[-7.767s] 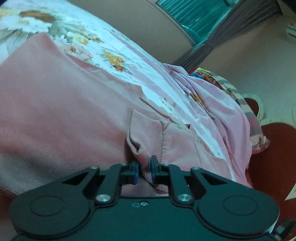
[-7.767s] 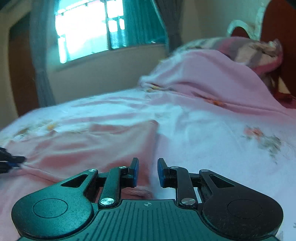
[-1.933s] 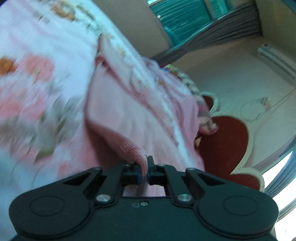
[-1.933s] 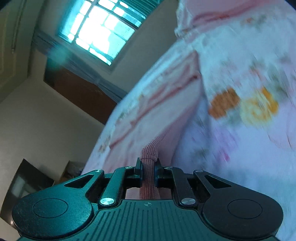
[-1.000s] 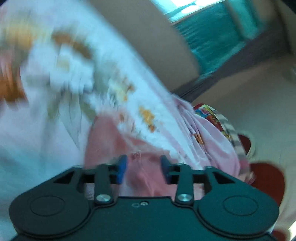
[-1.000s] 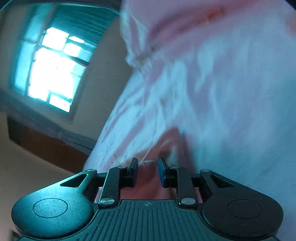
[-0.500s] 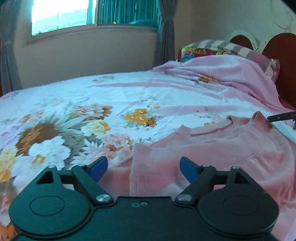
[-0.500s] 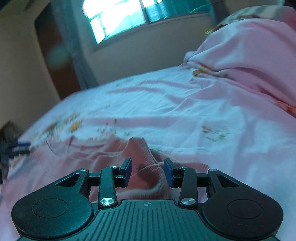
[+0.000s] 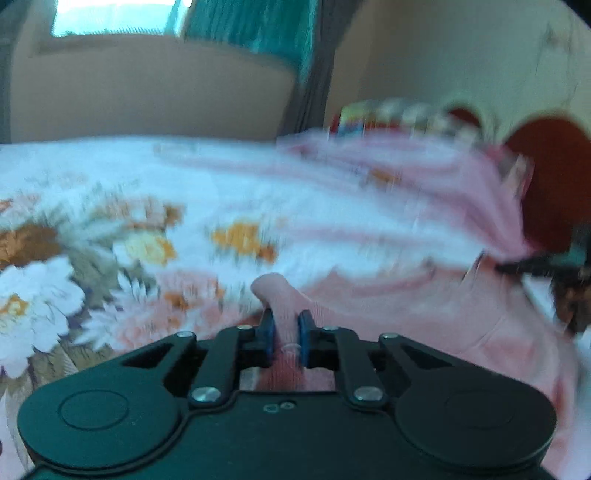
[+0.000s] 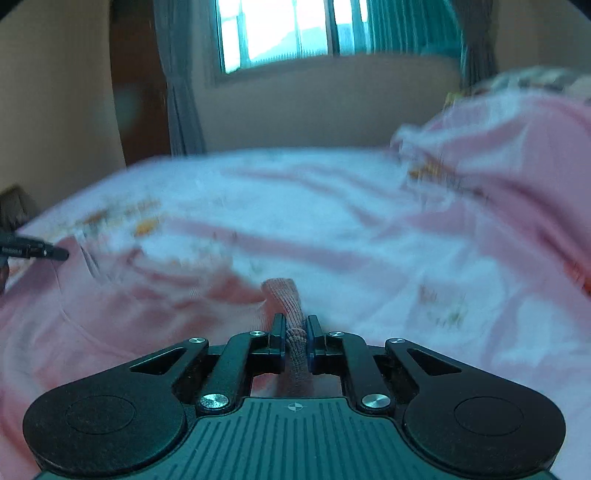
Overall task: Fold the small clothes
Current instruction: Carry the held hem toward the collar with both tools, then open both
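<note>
Both sets of jaws, spread half a second ago, are now pinched tight on folds of the pink knit top (image 9: 424,314). Left gripper (image 9: 283,334) holds a smooth edge; right gripper (image 10: 296,338) holds ribbed trim. Only the right wrist view shows the window (image 10: 280,33); the left alone shows the headboard (image 9: 554,177) at 3 o'clock. Spread crosswise on the floral bed sheet (image 9: 110,206), the top is blurred.

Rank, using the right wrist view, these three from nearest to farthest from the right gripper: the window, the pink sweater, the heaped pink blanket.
1. Pink sweater: pinched in the right gripper, spreading left.
2. Heaped pink blanket: farther up the bed, on the right.
3. Window: in the far wall, top centre.
</note>
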Demonstrator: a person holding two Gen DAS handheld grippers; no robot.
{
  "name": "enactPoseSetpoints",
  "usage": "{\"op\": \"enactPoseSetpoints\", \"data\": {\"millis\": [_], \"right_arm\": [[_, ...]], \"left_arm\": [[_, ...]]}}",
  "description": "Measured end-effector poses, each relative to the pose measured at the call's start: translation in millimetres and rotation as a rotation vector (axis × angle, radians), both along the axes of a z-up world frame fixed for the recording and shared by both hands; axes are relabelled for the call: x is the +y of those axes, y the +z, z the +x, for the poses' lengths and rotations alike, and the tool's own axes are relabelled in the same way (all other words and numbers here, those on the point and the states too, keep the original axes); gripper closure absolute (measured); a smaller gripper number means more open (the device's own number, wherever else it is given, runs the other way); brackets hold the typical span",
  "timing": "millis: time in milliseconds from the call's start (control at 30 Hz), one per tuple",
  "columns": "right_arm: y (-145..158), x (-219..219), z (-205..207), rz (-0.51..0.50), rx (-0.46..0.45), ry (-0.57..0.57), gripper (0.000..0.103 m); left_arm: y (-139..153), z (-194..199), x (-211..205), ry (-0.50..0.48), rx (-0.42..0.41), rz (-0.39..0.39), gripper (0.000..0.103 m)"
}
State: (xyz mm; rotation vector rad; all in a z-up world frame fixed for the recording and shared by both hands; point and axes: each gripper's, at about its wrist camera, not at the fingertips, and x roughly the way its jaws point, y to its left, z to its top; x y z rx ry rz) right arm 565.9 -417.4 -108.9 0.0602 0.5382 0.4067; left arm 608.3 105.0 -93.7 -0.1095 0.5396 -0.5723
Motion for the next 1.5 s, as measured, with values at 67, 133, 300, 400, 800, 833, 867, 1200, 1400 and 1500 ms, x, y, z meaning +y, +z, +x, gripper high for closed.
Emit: {"op": "enactPoseSetpoints", "data": {"millis": [67,133,300,400,800,833,867,1200,1400,1500], "right_arm": [[11,-9,-7,0.051,-0.058,-0.028,0.093],[17,-15,-4,0.092,-0.082,-0.057,0.093],[-17,-18,42,0.112,0.084,-0.205,0.093],[-23,-16,45,0.081,0.095,-0.189,0.093],[-24,-13,36,0.082,0.074,-0.171,0.092],[-24,-13,36,0.081,0.074,-0.171,0.092],[-25,-12,36,0.077,0.074,-0.168,0.092],[-34,-13,35,0.079,0.074,-0.182,0.092],[-30,-8,29,0.041,0.020,-0.176,0.092],[-38,-8,36,0.045,0.064,-0.194,0.092]], "left_arm": [[8,-8,18,0.052,-0.044,-0.099,0.094],[11,-6,35,0.146,-0.060,-0.176,0.094],[-16,24,44,0.306,0.089,-0.139,0.103],[-17,25,32,0.245,0.107,-0.087,0.091],[-7,39,-18,0.026,0.119,0.095,0.051],[-10,42,-24,0.003,0.146,0.122,0.051],[-13,44,-30,-0.011,0.165,0.154,0.051],[-16,34,-53,-0.099,0.063,0.177,0.095],[-6,20,-3,0.146,-0.061,-0.026,0.096],[-26,36,-11,0.168,0.047,0.087,0.095]]}}
